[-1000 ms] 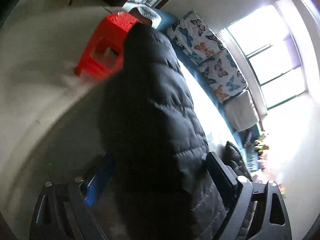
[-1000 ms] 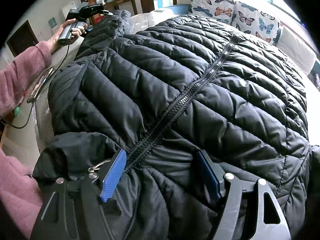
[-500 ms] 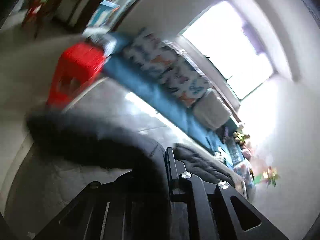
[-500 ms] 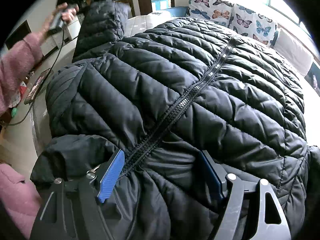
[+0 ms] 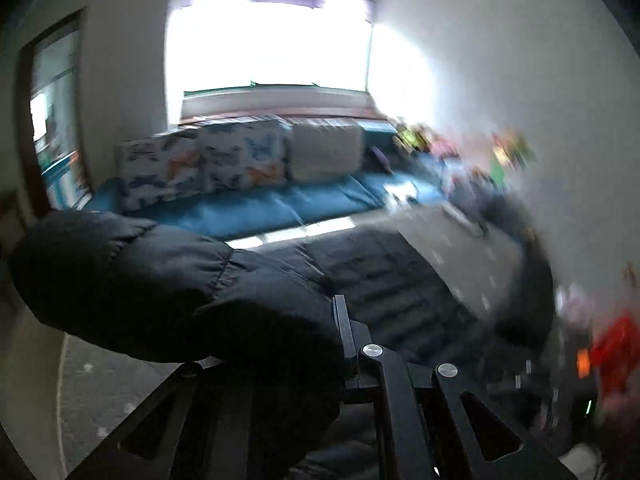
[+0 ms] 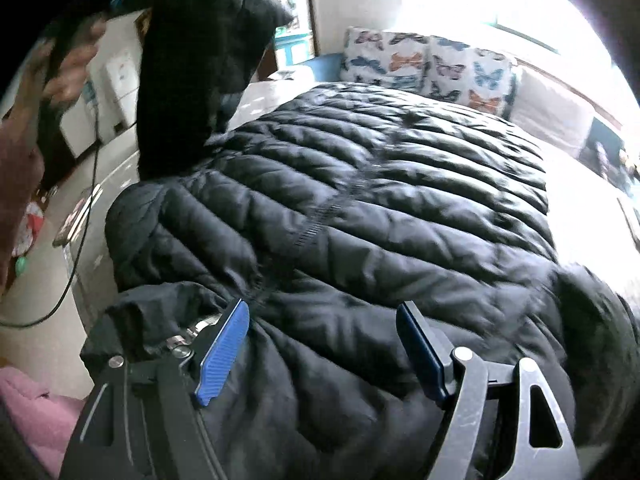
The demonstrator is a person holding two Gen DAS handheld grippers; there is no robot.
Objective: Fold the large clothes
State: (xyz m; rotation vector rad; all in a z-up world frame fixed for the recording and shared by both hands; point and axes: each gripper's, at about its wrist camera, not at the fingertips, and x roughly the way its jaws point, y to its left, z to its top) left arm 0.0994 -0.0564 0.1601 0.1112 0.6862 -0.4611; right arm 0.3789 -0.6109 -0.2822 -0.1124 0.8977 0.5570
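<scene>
Lying spread across the bed point(image 6: 580, 184), front up, zipper point(image 6: 320, 220) running from 7 toward 1 o'clock in the right wrist view: black puffer jacket point(image 6: 360, 208). Hovering over its near end, right gripper point(image 6: 320, 344) with its 2 blue-padded fingers point(image 6: 222, 352) spread wide, quilted fabric bunching between them but not being pinched. Rising at 11 o'clock in that view, sleeve point(image 6: 188, 80) being lifted off the bed. Clamping that sleeve, left gripper point(image 5: 340, 344) with fingers pressed together, padded bulk bulging toward 9 o'clock in the left wrist view, jacket body lying beyond at 2 o'clock. Showing blurred behind, butterfly cushions point(image 5: 204, 164) on a blue sofa point(image 5: 280, 208).
</scene>
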